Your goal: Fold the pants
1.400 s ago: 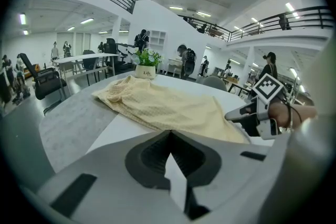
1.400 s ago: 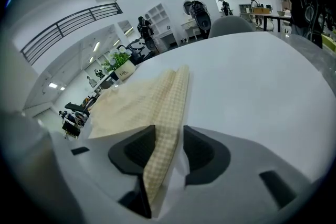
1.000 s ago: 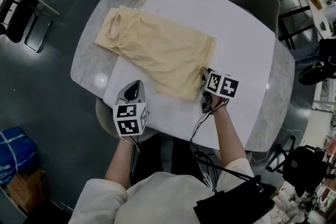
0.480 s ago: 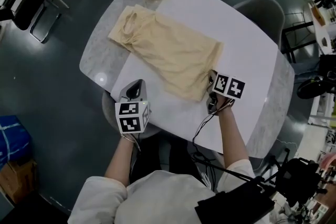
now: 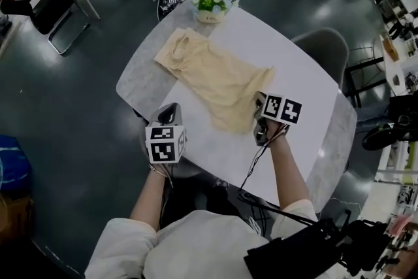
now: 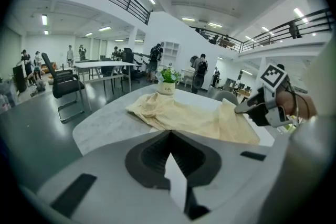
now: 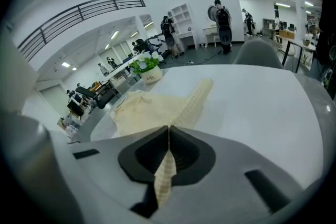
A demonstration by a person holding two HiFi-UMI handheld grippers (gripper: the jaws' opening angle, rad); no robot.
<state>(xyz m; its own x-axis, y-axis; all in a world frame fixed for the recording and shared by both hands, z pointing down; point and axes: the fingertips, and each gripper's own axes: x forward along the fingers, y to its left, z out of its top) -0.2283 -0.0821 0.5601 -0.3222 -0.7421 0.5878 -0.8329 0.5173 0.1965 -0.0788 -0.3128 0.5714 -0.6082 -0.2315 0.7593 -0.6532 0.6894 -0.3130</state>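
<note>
The left gripper (image 5: 170, 109) hangs over the near left edge of the table (image 5: 307, 91), beside the pants (image 5: 212, 78) but apart from them. In the left gripper view its 2 jaws meet in a thin line at the tips, and no cloth lies between them. A pale sliver shows in the slot below that line; I cannot tell what it is.

The pale yellow pants lie spread across the middle of the table. The waistband is at the far left, close to a pot of flowers (image 5: 212, 4), and the legs run toward the near right. Most of the cloth rests flat.

The right gripper (image 5: 256, 111) is at the pants' near right end, with its jaws closed tight on 1 corner of the hem. In the right gripper view a narrow strip of ribbed yellow cloth is pinched in the slot and runs forward to the rest of the garment. In the left gripper view that corner stands raised off the table at the gripper's tip. A grey chair (image 5: 323, 49) stands at the table's far right side.
</note>
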